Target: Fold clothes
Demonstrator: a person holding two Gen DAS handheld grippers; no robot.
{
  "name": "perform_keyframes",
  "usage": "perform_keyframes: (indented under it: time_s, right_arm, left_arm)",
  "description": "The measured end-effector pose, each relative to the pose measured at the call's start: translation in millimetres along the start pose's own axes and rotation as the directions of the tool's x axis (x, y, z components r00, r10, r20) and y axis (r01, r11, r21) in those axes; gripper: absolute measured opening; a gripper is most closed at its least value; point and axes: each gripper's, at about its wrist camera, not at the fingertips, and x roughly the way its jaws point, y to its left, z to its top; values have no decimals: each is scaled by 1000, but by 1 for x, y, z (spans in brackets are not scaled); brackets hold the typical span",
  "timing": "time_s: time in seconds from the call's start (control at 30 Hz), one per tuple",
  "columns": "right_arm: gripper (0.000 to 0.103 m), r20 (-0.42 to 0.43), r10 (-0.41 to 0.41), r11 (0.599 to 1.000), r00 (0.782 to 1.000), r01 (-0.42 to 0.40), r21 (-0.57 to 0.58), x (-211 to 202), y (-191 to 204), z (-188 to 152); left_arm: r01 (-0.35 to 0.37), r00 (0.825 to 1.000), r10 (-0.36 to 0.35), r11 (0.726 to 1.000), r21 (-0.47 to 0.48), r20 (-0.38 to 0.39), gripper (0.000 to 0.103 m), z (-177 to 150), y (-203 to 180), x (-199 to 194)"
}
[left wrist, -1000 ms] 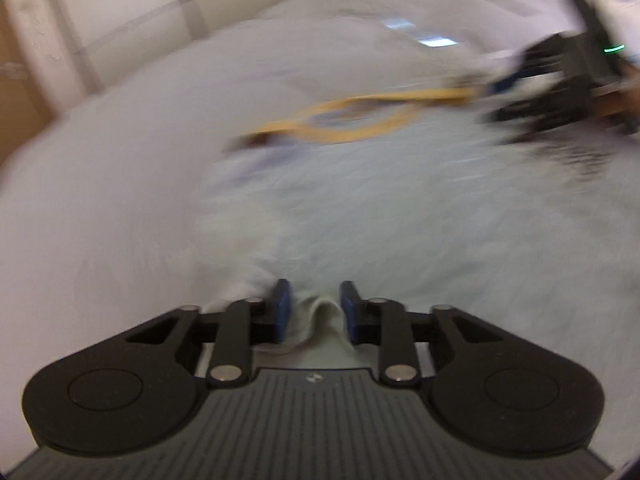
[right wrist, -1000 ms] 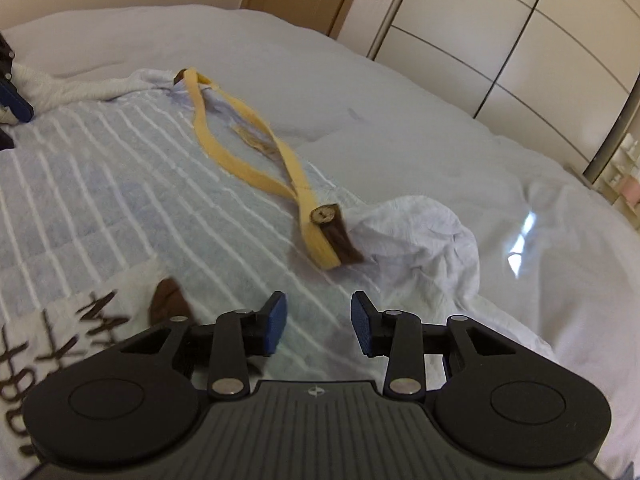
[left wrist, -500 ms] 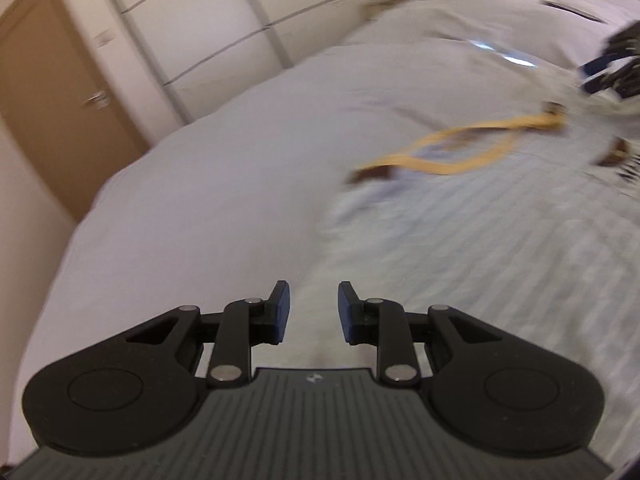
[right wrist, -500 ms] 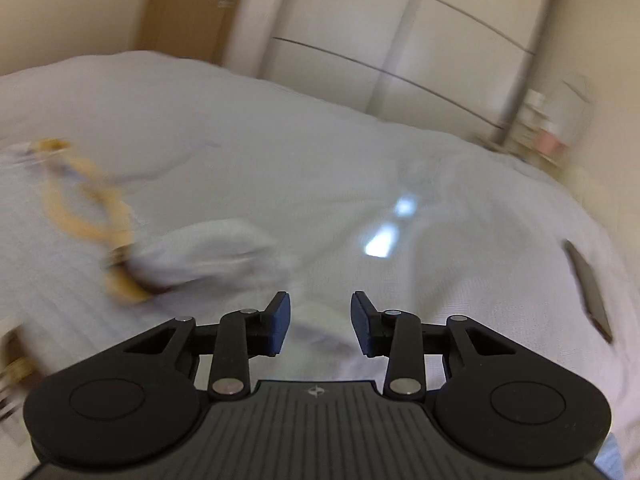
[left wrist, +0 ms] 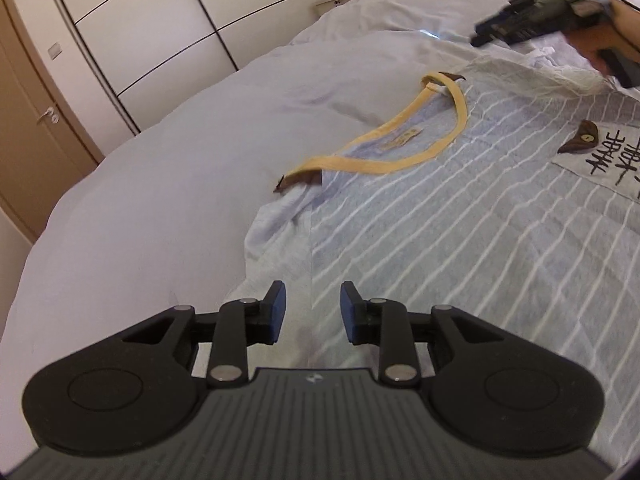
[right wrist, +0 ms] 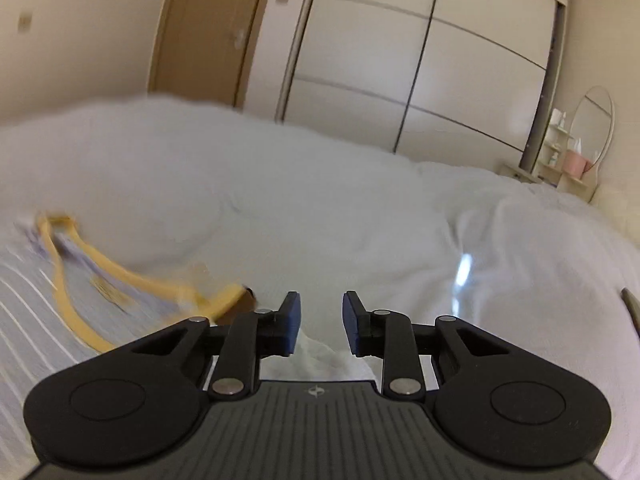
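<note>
Jaws of the left gripper stand wide apart with nothing between them, poised low over the near edge of the shirt, pointing along its left side seam. The shirt, pale blue with thin white stripes, lies spread flat on the bed. Its yellow collar curves open further off, with a brown tab at each end, and a white patch with dark lettering sits toward the right. A short sleeve bunches at the shirt's left edge, just past the gripper.

The right gripper also has its jaws wide and holds nothing. It hovers over a white crumpled sleeve beside the collar's end; whether the fingers touch the cloth cannot be told. In the left view it appears at the far right, held in a hand above the shirt's far shoulder.

Beyond the bed stand a wardrobe, a door and a small shelf with a mirror.
</note>
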Motion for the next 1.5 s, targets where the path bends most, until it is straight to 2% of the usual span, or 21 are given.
perform_keyframes:
  time_s: [0.07, 0.2, 0.33, 0.4, 0.43, 0.47, 0.5, 0.53, 0.57, 0.63, 0.77, 0.9, 0.97, 1.03, 1.13, 1.2, 1.27, 1.33, 1.43, 1.5]
  right_arm:
    - [30, -16, 26, 999, 1000, -27, -45, -9, 9, -6]
    - [34, -105, 90, 991, 990, -99, -91, -19, 22, -24]
    - [41, -152, 139, 980, 979, -158, -124, -22, 37, -37]
    - [42, -144, 119, 975, 982, -143, -169, -23, 41, -39]
    - [42, -152, 127, 974, 980, -152, -167, -20, 40, -40]
    - [42, -159, 134, 974, 978, -160, -164, -17, 39, -41]
    - [42, -158, 125, 977, 979, -150, -154, -15, 35, -42]
    - [42, -155, 113, 981, 981, -135, -141, -11, 31, -41]
    - [42, -153, 100, 984, 983, -120, -128, -8, 28, -40]
    - [42, -146, 95, 991, 985, -108, -80, -4, 20, -39]
    - [42, -111, 112, 992, 988, -118, -53, -11, 18, -30]
    - [42, -106, 98, 992, 990, -106, -72, -14, 28, -19]
    - [43, -149, 90, 990, 985, -104, -91, -17, 29, -22]
    - [45, -201, 64, 988, 978, -90, -127, -21, 27, -32]
    - [46, -270, -14, 985, 963, -34, -171, -26, 14, -53]
    - [46, -278, -88, 990, 957, 54, -128, -38, -12, -66]
    - [46, -263, -110, 993, 958, 114, 2, -53, -43, -75]
    - [46, -242, -132, 977, 961, 168, 134, -67, -74, -82]
    - [46, -218, -71, 944, 973, 136, 301, -74, -105, -90]
    - [46, -212, -34, 926, 977, 111, 361, -70, -114, -93]
  left_arm:
    - [32, 999, -32, 999, -9, 16, 26, 12, 1, 8]
    - [78, 996, -77, 997, -10, 50, 28, 39, 4, 34]
    - [99, 995, -98, 995, -14, 33, 28, 54, 14, 77]
    - [123, 992, -123, 992, -34, 5, 30, 55, 22, 102]
    - [72, 997, -73, 997, -29, -8, 29, 55, 26, 113]
    - [-30, 999, 30, 1000, -9, -27, 29, 54, 32, 122]
    - [-141, 989, 141, 990, 16, -45, 30, 53, 37, 132]
    - [-220, 974, 220, 975, 6, -52, 29, 51, 47, 136]
    - [-250, 967, 248, 967, -40, -60, 28, 50, 60, 137]
    - [-207, 978, 201, 965, -163, -52, 28, 45, 86, 126]
    - [-132, 991, 131, 960, -248, -23, 28, 31, 103, 96]
    - [-47, 998, 39, 975, -218, -39, 30, 10, 95, 70]
    - [-33, 997, 21, 987, -159, -77, 34, -2, 88, 63]
    - [-73, 990, 61, 993, -91, -130, 34, -17, 83, 60]
    - [-130, 979, 117, 989, -74, -166, 35, -28, 90, 58]
    - [-167, 974, 149, 982, -92, -172, 34, -31, 98, 54]
    - [-181, 973, 161, 977, -109, -167, 34, -31, 104, 50]
    - [-181, 973, 160, 977, -116, -165, 34, -31, 104, 47]
    - [-171, 974, 152, 979, -107, -168, 35, -31, 95, 49]
    - [-165, 975, 149, 982, -90, -165, 35, -32, 88, 51]
